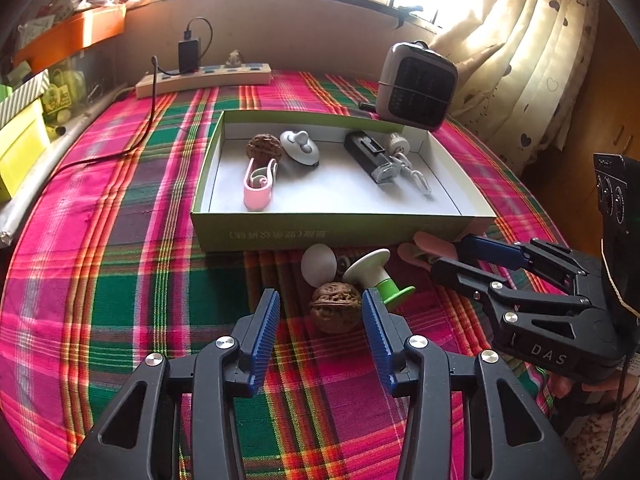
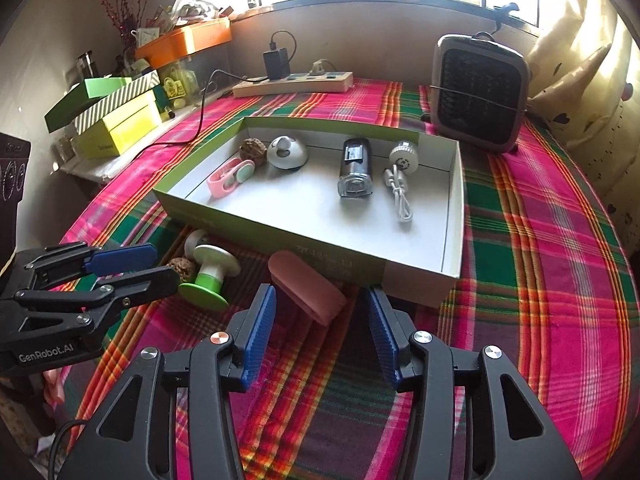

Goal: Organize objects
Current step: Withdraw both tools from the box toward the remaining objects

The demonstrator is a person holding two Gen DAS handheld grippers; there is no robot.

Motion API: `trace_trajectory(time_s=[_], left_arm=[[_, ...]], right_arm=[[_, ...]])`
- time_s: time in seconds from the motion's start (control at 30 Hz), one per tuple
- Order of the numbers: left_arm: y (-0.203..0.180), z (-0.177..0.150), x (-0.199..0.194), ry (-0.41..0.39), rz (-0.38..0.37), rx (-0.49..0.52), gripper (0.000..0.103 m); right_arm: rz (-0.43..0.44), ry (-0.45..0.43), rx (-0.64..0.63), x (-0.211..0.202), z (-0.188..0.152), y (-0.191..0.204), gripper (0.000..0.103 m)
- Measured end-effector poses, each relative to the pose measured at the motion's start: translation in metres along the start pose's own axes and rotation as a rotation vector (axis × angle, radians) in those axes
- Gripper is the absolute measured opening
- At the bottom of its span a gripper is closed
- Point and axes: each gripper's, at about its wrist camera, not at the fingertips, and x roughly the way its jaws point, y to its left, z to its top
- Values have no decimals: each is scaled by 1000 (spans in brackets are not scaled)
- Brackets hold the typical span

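1. The left gripper (image 1: pixel 320 312) hovers with its blue ribbed pads spread and nothing between them – a brown wrinkled walnut (image 1: pixel 335 307) lies on the pink-and-green plaid tablecloth (image 1: pixel 120 280) just ahead of the gap.
2. The right gripper (image 2: pixel 322 312) also stands open and empty; a pink folded silicone piece (image 2: pixel 306 286) lies just beyond its tips, its long axis running diagonally from the box towards the right-hand pad.
3. A white-and-green spool-shaped plastic piece (image 2: pixel 210 276) lies tipped over, green disc nearest the grippers, beside a white egg-shaped ball (image 1: pixel 318 265).
4. The shallow green-sided cardboard box (image 2: pixel 452 216) behind them holds a second walnut, a pink clip, a white domed gadget, a black oblong device lying lengthwise front to back and a white cabled plug.
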Motion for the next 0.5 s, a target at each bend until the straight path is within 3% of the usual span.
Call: trace_trajectory(time_s=[0.5], left_arm=[[-6,1,7,14,37,-2,43]], right_arm=[[33,42,-60,14,5,1,48]])
